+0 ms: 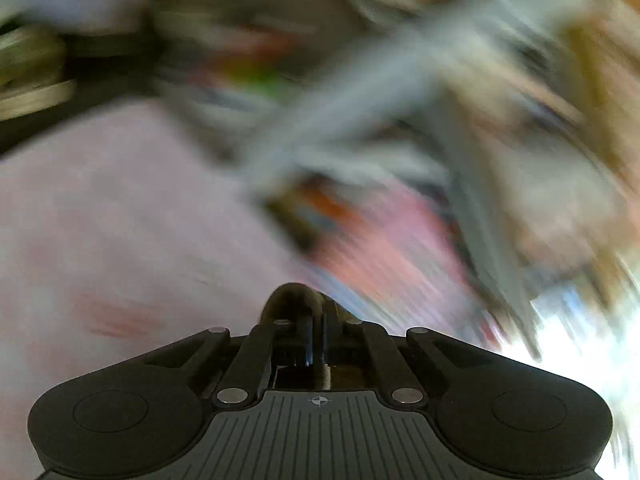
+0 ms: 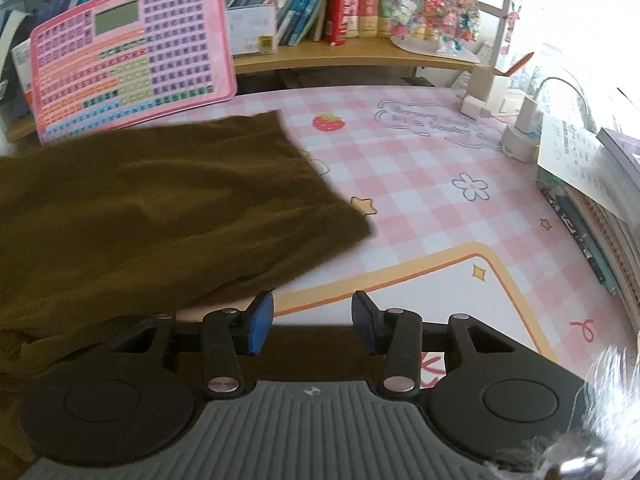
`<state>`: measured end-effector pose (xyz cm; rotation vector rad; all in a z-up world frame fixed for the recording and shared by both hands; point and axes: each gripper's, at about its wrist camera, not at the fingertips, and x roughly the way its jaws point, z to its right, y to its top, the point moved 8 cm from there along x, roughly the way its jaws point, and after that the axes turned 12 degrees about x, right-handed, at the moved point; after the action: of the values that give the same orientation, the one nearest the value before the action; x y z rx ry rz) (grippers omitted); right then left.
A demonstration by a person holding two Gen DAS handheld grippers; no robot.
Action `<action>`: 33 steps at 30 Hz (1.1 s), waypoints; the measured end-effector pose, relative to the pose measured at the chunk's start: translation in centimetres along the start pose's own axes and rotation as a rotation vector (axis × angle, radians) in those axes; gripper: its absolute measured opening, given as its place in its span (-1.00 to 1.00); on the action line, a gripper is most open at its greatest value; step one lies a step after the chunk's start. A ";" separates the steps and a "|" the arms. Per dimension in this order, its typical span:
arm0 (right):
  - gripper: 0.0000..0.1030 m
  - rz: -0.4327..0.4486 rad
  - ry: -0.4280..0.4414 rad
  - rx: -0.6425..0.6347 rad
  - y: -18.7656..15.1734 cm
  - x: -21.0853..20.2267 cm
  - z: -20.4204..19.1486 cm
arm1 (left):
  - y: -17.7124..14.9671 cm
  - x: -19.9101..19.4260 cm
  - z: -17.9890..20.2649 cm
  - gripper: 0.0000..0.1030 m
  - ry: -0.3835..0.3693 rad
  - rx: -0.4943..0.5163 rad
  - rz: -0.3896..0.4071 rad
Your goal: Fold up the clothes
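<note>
A dark olive-brown garment (image 2: 152,208) lies spread on the pink checked table mat (image 2: 432,200), covering its left half. My right gripper (image 2: 313,320) is open and empty, its blue pads (image 2: 260,320) just off the garment's near right edge. In the left wrist view, which is heavily motion-blurred, my left gripper (image 1: 318,312) is shut on a small fold of the same brown cloth (image 1: 294,300), held above a pinkish surface (image 1: 100,220).
A pink keyboard-style chart (image 2: 132,60) leans at the back left. A shelf of books (image 2: 352,4) and a colourful ornament (image 2: 436,12) stand behind. Chargers and a white box (image 2: 516,120) and stacked books (image 2: 600,208) line the right edge.
</note>
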<state>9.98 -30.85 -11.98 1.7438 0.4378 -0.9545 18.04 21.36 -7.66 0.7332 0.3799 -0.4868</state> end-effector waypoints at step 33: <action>-0.79 -0.009 0.226 0.035 10.9 4.9 -4.0 | -2.8 4.3 -2.9 -0.93 0.192 0.078 -0.082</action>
<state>22.05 -32.11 -8.51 1.8917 0.5778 -0.7782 19.60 20.39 -13.28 0.8451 0.5750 -0.5120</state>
